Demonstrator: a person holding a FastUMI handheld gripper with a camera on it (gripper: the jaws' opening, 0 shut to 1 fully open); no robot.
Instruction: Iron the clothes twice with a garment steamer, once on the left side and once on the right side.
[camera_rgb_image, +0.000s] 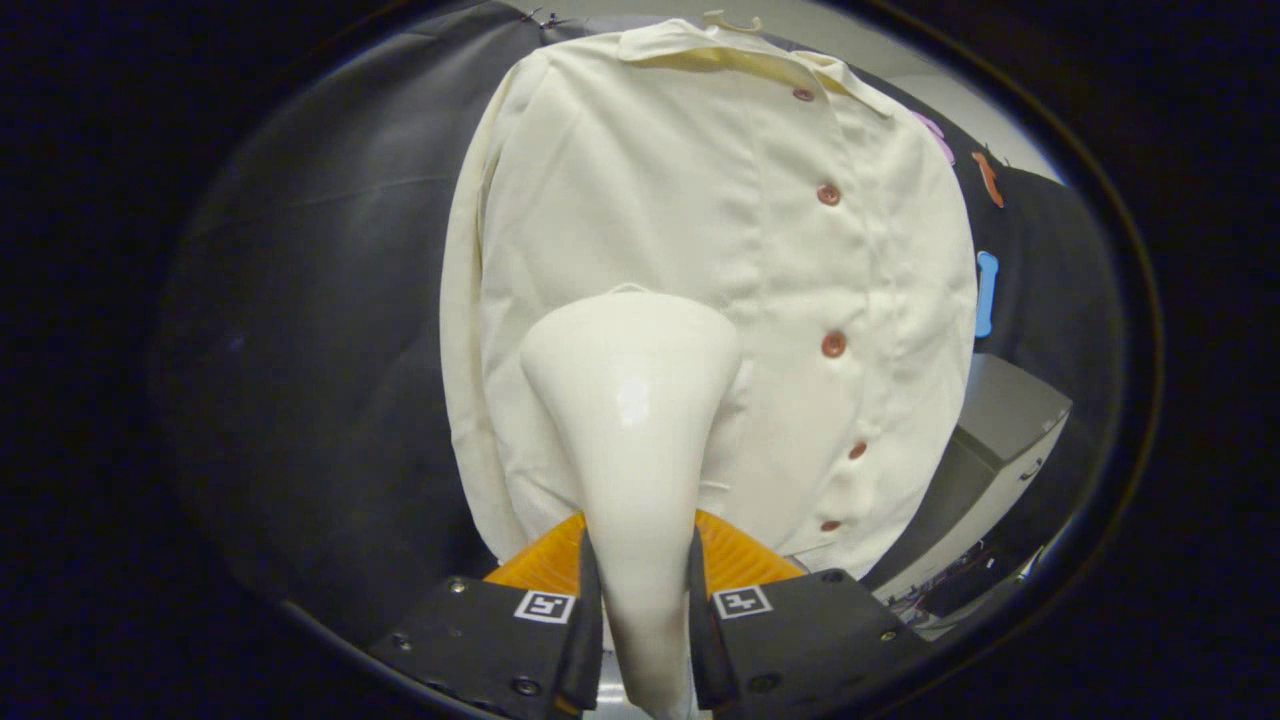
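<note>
The claw is clamped on the neck of a cream garment steamer, both fingers pressing its sides. The steamer's long axis runs straight ahead from between the fingers, its flared head pointing at the lower left panel of a cream shirt hanging against the black booth wall. 5 reddish buttons run down the shirt's placket, right of the steamer head. A grey cabinet stands lower right.

The shirt was plain cream with small reddish-brown buttons. The steamer, held tight between both fingers of the gripper, was glossy white. A cabinet was grey.
</note>
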